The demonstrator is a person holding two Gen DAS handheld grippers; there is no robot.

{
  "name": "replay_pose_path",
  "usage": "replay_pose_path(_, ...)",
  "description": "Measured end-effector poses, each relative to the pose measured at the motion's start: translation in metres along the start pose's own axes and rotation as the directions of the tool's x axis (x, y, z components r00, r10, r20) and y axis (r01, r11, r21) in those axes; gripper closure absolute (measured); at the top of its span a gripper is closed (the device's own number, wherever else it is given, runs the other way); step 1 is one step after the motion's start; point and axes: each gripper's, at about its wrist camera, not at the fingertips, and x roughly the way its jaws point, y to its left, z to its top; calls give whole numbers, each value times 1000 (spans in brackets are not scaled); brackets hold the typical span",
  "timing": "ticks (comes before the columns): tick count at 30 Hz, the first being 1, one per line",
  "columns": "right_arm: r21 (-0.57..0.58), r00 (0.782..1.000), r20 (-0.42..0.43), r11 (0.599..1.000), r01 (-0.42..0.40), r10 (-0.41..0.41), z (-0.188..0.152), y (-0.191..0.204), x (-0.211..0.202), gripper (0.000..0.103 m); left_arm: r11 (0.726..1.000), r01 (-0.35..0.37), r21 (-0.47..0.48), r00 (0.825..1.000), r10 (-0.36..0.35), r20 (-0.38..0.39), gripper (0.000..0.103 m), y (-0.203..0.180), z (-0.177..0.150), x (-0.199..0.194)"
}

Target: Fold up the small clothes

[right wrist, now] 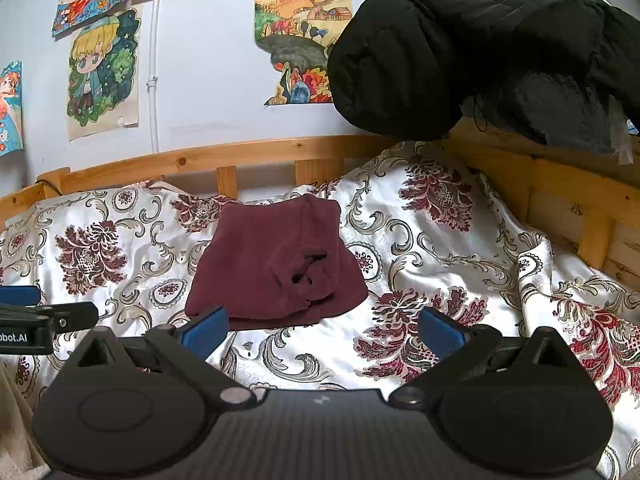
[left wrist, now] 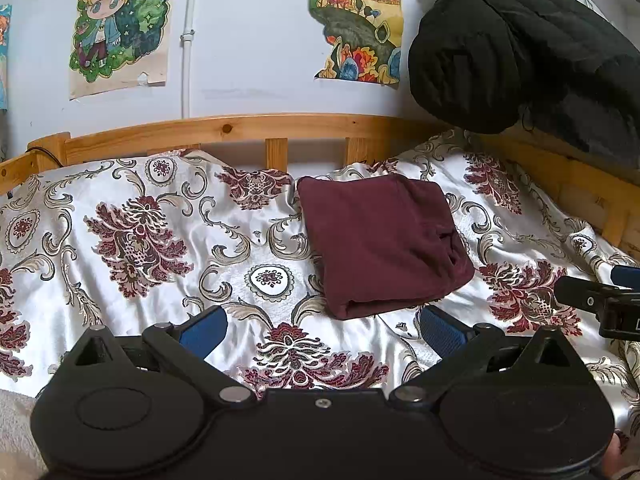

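Left wrist view: folded maroon garment (left wrist: 382, 244) lies on floral bedspread (left wrist: 140, 236) near wooden bed rail (left wrist: 224, 130), black jacket (left wrist: 516, 52) draped over the rail's right corner; bare spread left of garment and in front; left gripper (left wrist: 322, 330) jaws wide apart, empty; right gripper (right wrist: 322, 330) likewise spread, holding nothing, just short of the garment's near edge
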Motion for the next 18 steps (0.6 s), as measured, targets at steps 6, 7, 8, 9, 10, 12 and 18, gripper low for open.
replay_pose_path(6,1,1000,0,1000,2,-2,-1,0,0,0,1000,0,0,1000,0,-1,1,0,0,0)
replay_pose_path(7,2,1000,0,1000,2,-2,-2,0,0,0,1000,-1,0,1000,1,-1,1,0,0,0)
replay_pose_path(8,2,1000,0,1000,1,-1,-3,-1,1,0,1000,-1,0,1000,1,-1,1,0,0,0)
replay_pose_path(9,2,1000,-1,1000,1,-1,-2,-1,1,0,1000,0,1,1000,0,-1,1,0,0,0)
replay_pose_path(10,2,1000,-1,1000,2,-2,-2,-1,1,0,1000,0,1,1000,0,-1,1,0,0,0)
replay_pose_path(12,2,1000,-1,1000,1,-1,-3,-1,0,0,1000,-1,1,1000,1,-1,1,0,0,0)
replay_pose_path(18,3,1000,-2,1000,1,-1,-3,-1,1,0,1000,-1,1,1000,1,-2,1,0,1,0)
